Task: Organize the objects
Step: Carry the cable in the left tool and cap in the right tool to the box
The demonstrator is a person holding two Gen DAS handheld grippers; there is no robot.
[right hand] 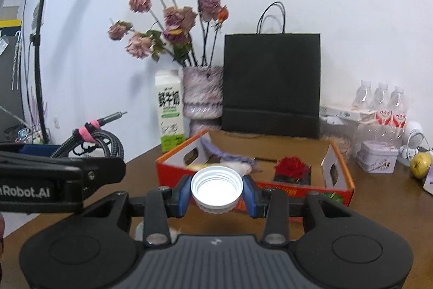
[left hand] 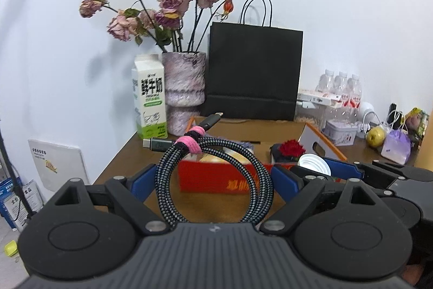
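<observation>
My left gripper (left hand: 215,180) is shut on a coiled braided cable (left hand: 259,178) bound with a pink strap (left hand: 190,140), held upright above the table in front of the orange cardboard box (left hand: 216,178). My right gripper (right hand: 216,190) is shut on a white plastic cap (right hand: 216,187), open side facing the camera, just before the box's (right hand: 338,182) near wall. The cap also shows in the left wrist view (left hand: 314,163). The cable (right hand: 108,140) and left gripper show at the left of the right wrist view. The box holds a red flower (right hand: 293,167) and purple cloth (right hand: 230,156).
A milk carton (left hand: 148,96), a vase of dried roses (left hand: 184,88) and a black paper bag (left hand: 253,75) stand behind the box by the wall. Water bottles (right hand: 381,104), a tin (right hand: 377,159) and an apple (right hand: 420,164) sit at the right. A lamp stand (right hand: 40,45) rises at left.
</observation>
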